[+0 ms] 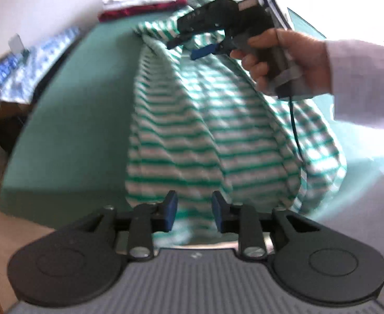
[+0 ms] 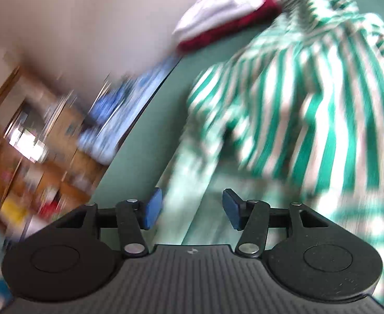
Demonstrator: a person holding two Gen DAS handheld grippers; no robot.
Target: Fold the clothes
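A white garment with green horizontal stripes (image 1: 207,120) lies stretched lengthwise on a flat green work surface (image 1: 82,120), running from directly ahead of the left gripper (image 1: 194,213) away toward the far end. The left gripper's blue-padded fingers stand a little apart over the near hem of the striped garment; cloth shows in the gap between them, but the pads do not visibly press on it, so nothing is gripped. Ahead and to its right, a hand (image 1: 283,57) in a white sleeve (image 1: 361,78) holds the right gripper (image 1: 184,48) above the far part of the garment, its jaws parted with nothing between them. The right wrist view, heavily blurred, confirms this: the right gripper's blue pads (image 2: 154,208) stand well apart, empty, with bunched striped cloth ahead and to the right and bare green surface below. Beyond the garment, at the far end of the surface, sits a stack of folded clothes, white on top of dark red (image 1: 142,2). Left of the surface lies a blue-and-white patterned cloth (image 1: 32,60); detail there is unclear.
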